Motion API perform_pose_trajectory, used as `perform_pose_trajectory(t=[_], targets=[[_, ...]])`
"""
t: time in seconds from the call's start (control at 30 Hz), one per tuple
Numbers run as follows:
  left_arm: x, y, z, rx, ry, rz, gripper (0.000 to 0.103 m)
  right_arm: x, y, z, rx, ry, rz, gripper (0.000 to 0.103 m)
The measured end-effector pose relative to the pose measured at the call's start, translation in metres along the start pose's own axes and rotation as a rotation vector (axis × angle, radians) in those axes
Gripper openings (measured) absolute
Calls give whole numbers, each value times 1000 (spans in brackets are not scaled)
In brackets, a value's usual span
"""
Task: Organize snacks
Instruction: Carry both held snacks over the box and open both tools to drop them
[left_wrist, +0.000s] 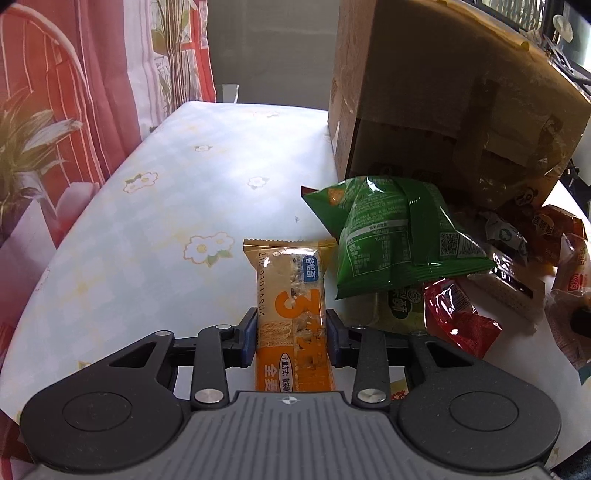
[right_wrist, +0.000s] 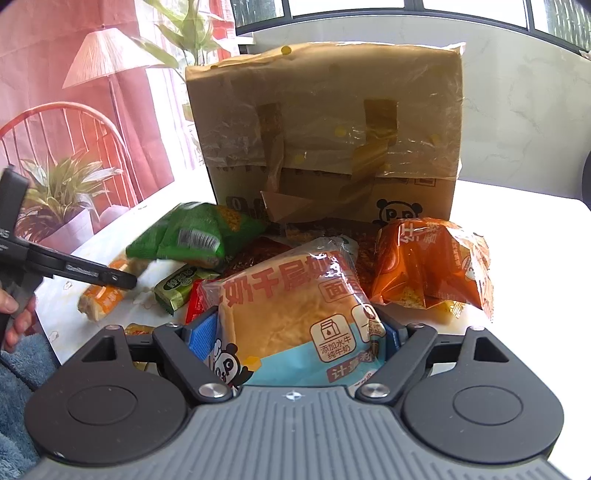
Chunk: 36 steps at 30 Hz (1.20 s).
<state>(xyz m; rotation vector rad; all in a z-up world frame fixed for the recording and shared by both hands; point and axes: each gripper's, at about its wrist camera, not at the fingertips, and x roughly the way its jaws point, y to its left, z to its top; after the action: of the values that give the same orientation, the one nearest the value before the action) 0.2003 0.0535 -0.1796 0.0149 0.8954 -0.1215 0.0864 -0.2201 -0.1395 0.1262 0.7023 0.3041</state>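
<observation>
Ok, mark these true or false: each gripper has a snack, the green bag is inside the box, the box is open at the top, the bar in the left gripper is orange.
1. Each gripper holds a snack: true. The left gripper clamps the orange bar; the right gripper clamps the bread pack.
2. The green bag is inside the cardboard box: false. It lies on the table in front of it.
3. The box is open on top: false. It looks taped shut.
4. The left gripper's bar is orange: true.
</observation>
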Motion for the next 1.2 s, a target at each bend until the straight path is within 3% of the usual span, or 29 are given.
perform_pose_trajectory(t=[0.3, 0.5, 0.7, 0.87, 1.03, 1.2], targets=[[-34, 12, 12, -40, -73, 0, 38, -5, 5, 5, -21, -22, 3, 84], [-64, 1, 42, -53, -179, -75, 38, -18, 5, 27, -50, -82, -20, 84], [-92, -32, 86, 14, -293, -183, 39, -41, 0, 69, -76, -186, -43, 84], [-99, -55, 124, 34, -340, -252, 39, -51, -7, 115, -104, -248, -62, 84], [-100, -74, 166, 40, -380, -288, 39, -51, -15, 163, -135, -304, -64, 84], [-85, -94, 205, 59, -383, -286, 39, -29, -26, 203, -166, -298, -101, 84]])
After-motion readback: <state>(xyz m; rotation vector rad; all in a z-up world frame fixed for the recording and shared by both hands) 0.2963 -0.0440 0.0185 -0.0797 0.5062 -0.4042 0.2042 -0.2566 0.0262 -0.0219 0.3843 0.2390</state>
